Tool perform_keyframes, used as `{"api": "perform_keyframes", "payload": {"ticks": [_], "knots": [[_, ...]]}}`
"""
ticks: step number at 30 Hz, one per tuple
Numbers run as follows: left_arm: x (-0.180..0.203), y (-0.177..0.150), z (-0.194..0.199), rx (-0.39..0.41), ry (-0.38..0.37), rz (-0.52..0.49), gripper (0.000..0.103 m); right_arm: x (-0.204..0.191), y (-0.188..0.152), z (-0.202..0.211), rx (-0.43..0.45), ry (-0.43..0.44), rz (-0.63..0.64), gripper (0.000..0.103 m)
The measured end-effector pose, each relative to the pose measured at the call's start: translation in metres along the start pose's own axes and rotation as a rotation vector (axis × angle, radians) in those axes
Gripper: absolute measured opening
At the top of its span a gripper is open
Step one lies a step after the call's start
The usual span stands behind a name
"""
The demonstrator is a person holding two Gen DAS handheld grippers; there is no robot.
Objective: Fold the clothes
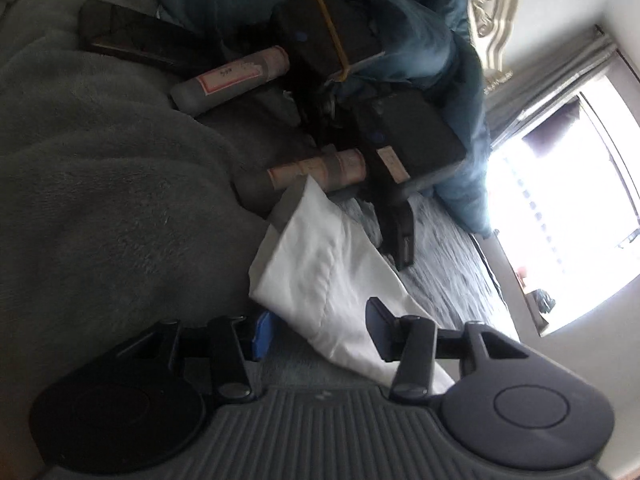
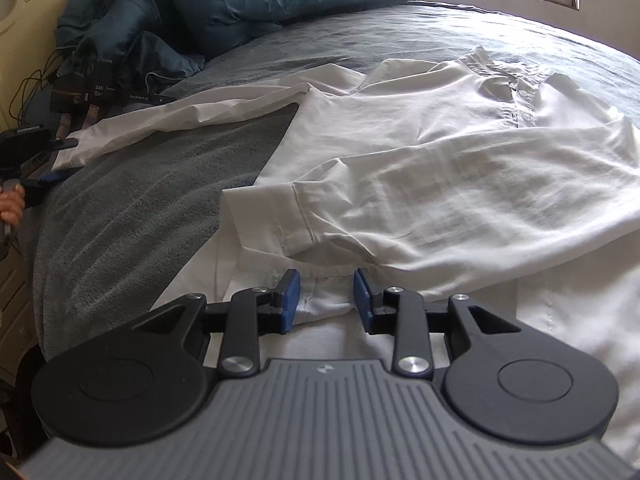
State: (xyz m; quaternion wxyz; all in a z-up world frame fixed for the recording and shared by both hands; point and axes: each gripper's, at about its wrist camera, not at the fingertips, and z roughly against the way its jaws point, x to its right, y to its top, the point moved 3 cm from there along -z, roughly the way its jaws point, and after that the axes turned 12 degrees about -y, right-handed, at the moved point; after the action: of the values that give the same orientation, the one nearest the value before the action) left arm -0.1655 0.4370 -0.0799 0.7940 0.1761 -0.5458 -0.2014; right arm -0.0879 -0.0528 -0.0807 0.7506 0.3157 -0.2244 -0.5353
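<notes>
Nearest the right wrist lens: right gripper (image 2: 326, 298), tipped down onto the white shirt (image 2: 440, 160), blue pads on either side of a bunched fold of hem. Fold filling the gap from pad to pad; cannot tell whether pinched or merely lying there. Shirt spread front-up over the grey blanket (image 2: 140, 208), collar out at 1 o'clock, one sleeve folded across the body, the other stretched away toward 9 o'clock.

At the end of that stretched sleeve: left gripper (image 2: 52, 160), held by a hand (image 2: 10, 204) at the picture's edge. Seen from its own camera, rolled well onto its side, claw released, sleeve cuff (image 1: 320, 272) lying between the fingers but clear of the pad at 8 o'clock.

Close beyond the cuff, at 12 o'clock in the left wrist view: two spare black grippers (image 1: 332, 40) with grey taped handles (image 1: 232, 80), lying on the blanket just beside the sleeve end. Behind them a heaped teal duvet (image 2: 240, 0) against a carved headboard (image 1: 492, 0). Cables (image 2: 28, 80) trailing at 10 o'clock in the right wrist view. Bright window (image 1: 560, 200) at 3 o'clock in the left wrist view.
</notes>
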Motion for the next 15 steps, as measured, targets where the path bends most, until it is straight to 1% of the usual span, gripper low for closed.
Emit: {"api": "perform_keyframes", "payload": {"ticks": [1,3,4,6,7,10,12,15], "knots": [[0.001,0.000,-0.003,0.012,0.013,-0.013,0.040,0.000,0.000,0.000,0.000,-0.002,0.002,0.030],[0.002,-0.001,-0.010,0.029,0.040,-0.038,0.027,-0.001,0.000,0.000,0.001,-0.003,0.002,0.030],[0.002,-0.001,-0.012,0.035,0.049,-0.047,0.024,-0.001,0.000,-0.001,0.002,-0.004,0.001,0.030],[0.002,-0.002,-0.014,0.050,0.058,-0.063,0.013,-0.002,0.000,-0.001,0.004,-0.006,0.000,0.031],[0.003,-0.003,-0.014,0.058,0.062,-0.075,0.010,-0.002,0.000,-0.001,0.006,-0.007,0.000,0.031],[0.013,-0.007,-0.006,0.100,0.054,-0.124,0.006,-0.003,0.000,-0.002,0.009,-0.008,0.000,0.031],[0.030,-0.013,0.005,0.136,0.029,-0.201,0.006,-0.002,0.001,-0.001,0.015,-0.004,-0.002,0.031],[0.066,-0.024,0.023,0.173,-0.032,-0.317,0.006,0.001,0.004,0.003,0.036,0.014,-0.018,0.032]]}}
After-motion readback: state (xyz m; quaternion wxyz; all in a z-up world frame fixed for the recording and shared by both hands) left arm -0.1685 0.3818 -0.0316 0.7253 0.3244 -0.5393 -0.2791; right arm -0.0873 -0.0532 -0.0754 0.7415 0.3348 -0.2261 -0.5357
